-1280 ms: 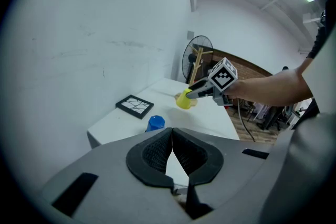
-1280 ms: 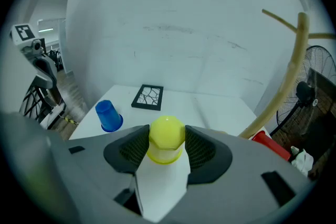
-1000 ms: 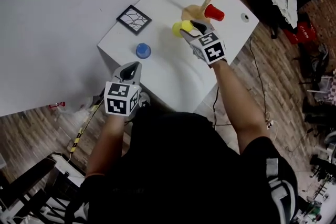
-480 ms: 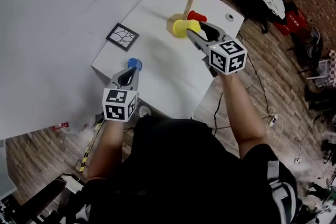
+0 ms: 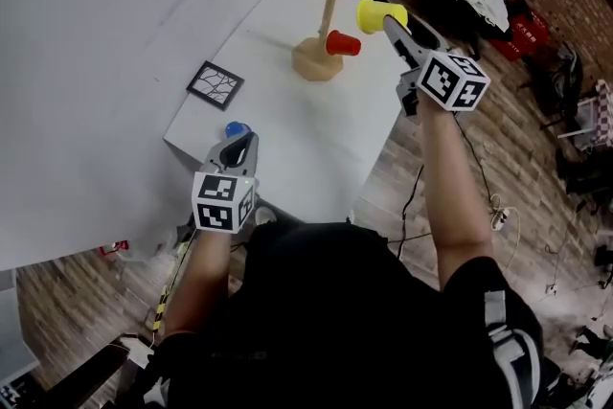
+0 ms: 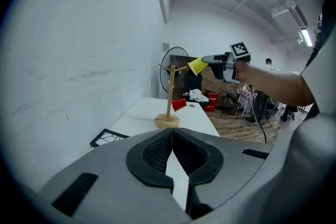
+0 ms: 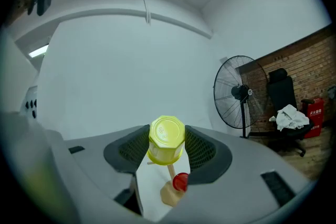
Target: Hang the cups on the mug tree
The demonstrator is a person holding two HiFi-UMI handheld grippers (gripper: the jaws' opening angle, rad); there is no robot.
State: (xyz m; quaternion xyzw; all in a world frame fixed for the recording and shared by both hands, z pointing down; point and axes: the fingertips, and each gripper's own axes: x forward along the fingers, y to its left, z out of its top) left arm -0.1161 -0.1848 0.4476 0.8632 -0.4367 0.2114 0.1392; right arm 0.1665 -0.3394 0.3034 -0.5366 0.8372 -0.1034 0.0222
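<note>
While clamped across the yellow cup in the right gripper, high and just right of the mug tree, keep the cup's open mouth facing a free upper peg and bring it in along the peg's line, not across it. Ease on slowly and let go only once seated well down the peg. Smooth, glossy plastic, tapered, with an eight-sided base: likely to slip in the ribbed pads if knocked. Pale turned wood for the tree, with thin angled pegs over a round foot, probably light enough to tip, so push gently. Red cup apparently hung low on the right side. Blue cup on the white table, near left, just beyond the left gripper, clenched on nothing.
</note>
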